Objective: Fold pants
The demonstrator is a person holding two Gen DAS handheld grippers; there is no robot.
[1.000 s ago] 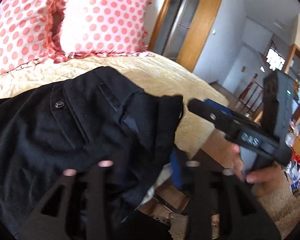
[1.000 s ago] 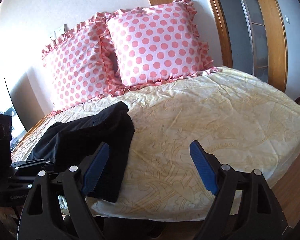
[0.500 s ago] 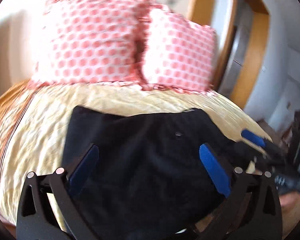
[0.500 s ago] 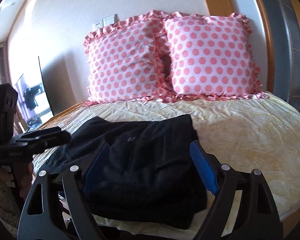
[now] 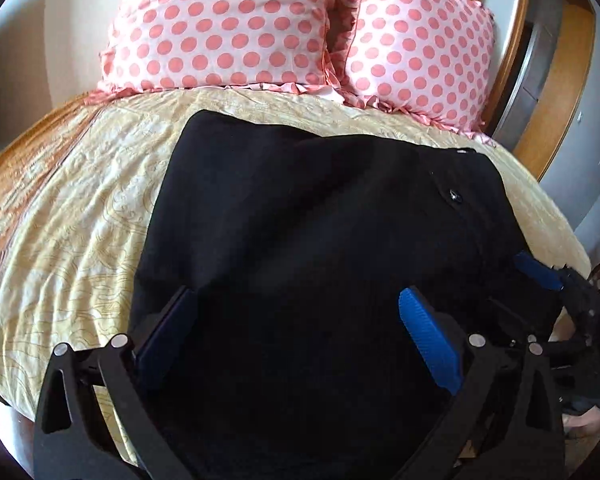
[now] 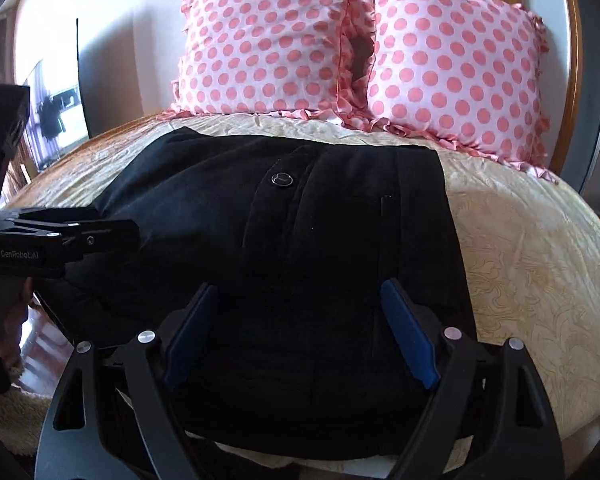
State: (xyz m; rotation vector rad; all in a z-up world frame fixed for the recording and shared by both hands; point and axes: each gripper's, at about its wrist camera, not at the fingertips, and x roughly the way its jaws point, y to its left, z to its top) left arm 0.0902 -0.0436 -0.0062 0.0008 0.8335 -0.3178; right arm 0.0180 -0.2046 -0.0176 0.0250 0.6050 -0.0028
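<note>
Left gripper (image 5: 296, 332) gaped wide, held nothing | right gripper (image 6: 300, 328) likewise, both over pants (image 6: 300, 232) | pants lay folded flat at near edge of bed (image 6: 520, 248) | we judged: pinch both near corners evenly, fold away towards pillows (image 6: 360, 44)

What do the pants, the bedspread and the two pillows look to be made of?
Pants: matte black woven cloth, probably cotton twill; no sheen, shiny button at the waist. Bedspread: thin cream fabric with a printed swirl pattern, finely crinkled. Pillows: glossy, satin-like pink fabric with polka dots and ruffled edges.
</note>
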